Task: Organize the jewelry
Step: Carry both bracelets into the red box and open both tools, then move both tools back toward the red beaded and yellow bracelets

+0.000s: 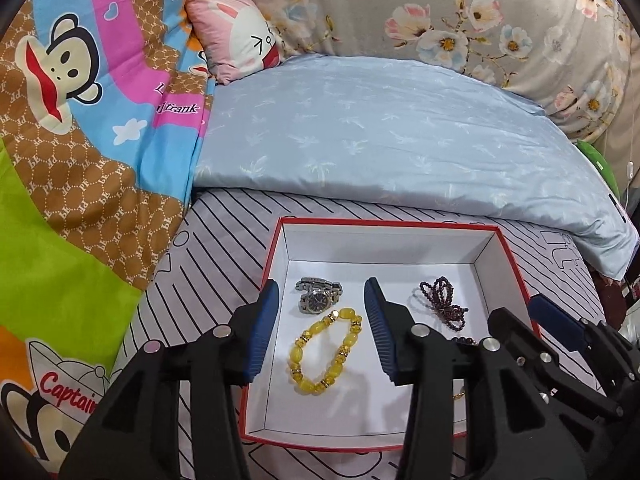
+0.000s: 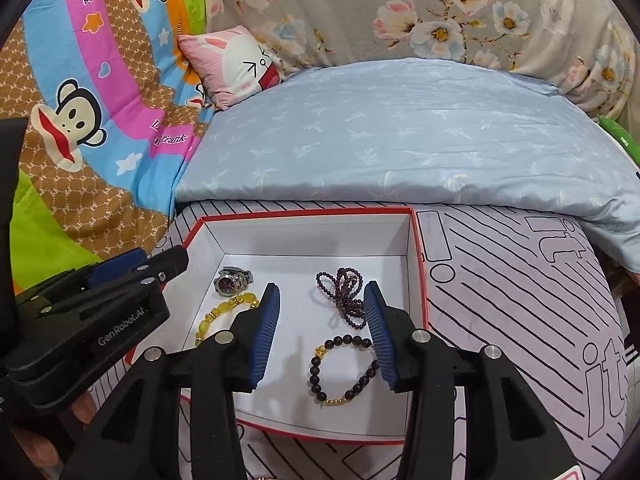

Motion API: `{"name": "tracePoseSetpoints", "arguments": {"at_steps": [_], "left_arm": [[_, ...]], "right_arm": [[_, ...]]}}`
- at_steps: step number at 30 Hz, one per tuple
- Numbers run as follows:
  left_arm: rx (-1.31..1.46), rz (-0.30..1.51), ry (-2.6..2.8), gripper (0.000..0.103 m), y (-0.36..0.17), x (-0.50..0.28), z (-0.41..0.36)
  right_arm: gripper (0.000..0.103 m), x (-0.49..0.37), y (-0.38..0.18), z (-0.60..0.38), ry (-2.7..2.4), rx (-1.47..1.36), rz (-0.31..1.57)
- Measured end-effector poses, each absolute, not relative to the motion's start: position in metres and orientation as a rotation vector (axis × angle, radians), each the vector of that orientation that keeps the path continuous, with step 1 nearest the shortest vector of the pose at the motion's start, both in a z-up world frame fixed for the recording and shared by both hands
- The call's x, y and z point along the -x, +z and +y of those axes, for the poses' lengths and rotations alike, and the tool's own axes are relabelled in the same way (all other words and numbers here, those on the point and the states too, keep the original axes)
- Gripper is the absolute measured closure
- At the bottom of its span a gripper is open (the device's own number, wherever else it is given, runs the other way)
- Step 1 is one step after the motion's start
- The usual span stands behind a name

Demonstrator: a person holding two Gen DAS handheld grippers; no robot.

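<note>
A white box with a red rim (image 1: pixel 512 264) (image 2: pixel 418 264) lies on the striped bedsheet. In it lie a silver watch (image 1: pixel 318 296) (image 2: pixel 232 280), a yellow bead bracelet (image 1: pixel 326 350) (image 2: pixel 224 308), a bunch of dark purple beads (image 1: pixel 442 302) (image 2: pixel 344 294) and a dark bead bracelet with gold charms (image 2: pixel 344 368). My left gripper (image 1: pixel 320 328) is open and empty, just above the yellow bracelet. My right gripper (image 2: pixel 322 328) is open and empty, above the dark bracelet and purple beads. Each gripper shows at the edge of the other's view.
A light blue folded quilt (image 1: pixel 380 132) lies behind the box. A cartoon monkey blanket (image 1: pixel 80 120) is on the left with a small pink rabbit pillow (image 1: pixel 236 36). A floral cover (image 1: pixel 460 12) is at the back. Striped sheet (image 2: pixel 520 320) extends right of the box.
</note>
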State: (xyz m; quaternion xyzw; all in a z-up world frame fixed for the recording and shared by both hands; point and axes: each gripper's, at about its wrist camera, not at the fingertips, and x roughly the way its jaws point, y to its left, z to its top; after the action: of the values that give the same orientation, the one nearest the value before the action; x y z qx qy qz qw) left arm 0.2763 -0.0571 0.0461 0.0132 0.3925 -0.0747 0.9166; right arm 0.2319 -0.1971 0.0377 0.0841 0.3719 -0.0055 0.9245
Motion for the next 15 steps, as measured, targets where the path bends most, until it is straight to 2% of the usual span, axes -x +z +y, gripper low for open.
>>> {"name": "tracePoseSetpoints", "arguments": {"at_steps": [15], "left_arm": [[-0.004,0.807,-0.137,0.060,0.054,-0.238,-0.036]], "right_arm": [[0.058,-0.172,0.049,-0.209,-0.034,-0.204,0.741]]}}
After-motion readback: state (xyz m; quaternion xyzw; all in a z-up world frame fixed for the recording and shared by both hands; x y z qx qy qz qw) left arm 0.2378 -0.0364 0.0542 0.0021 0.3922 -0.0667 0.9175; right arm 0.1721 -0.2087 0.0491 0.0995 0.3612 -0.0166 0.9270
